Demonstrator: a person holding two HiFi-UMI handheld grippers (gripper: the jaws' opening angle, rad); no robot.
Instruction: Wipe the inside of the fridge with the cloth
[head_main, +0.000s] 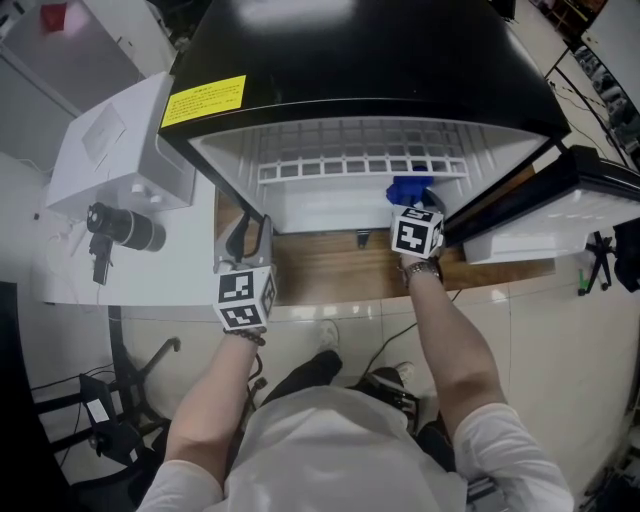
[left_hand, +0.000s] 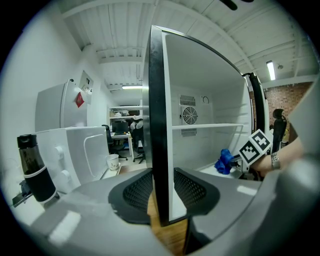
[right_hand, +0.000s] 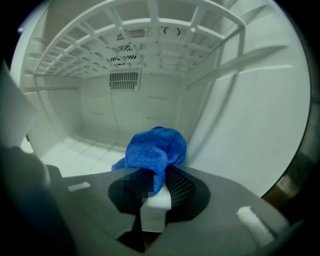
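The black fridge (head_main: 350, 60) stands open with a white inside and a wire shelf (head_main: 360, 160). My left gripper (head_main: 245, 240) is at its left side wall (left_hand: 156, 125), and the two pads are shut on that wall's front edge. My right gripper (head_main: 415, 205) reaches into the lower compartment near the right inner wall (right_hand: 250, 115). It is shut on a bunched blue cloth (right_hand: 156, 150), which sticks out past the fingertips just above the fridge floor (right_hand: 85, 150). The cloth (left_hand: 223, 161) also shows in the left gripper view.
The fridge door (head_main: 560, 210) hangs open at the right. A white appliance (head_main: 120, 150) with a black bottle (head_main: 125, 228) beside it stands left of the fridge. The fridge sits on a wooden board (head_main: 330, 270). A fan grille (right_hand: 124, 79) is on the back wall.
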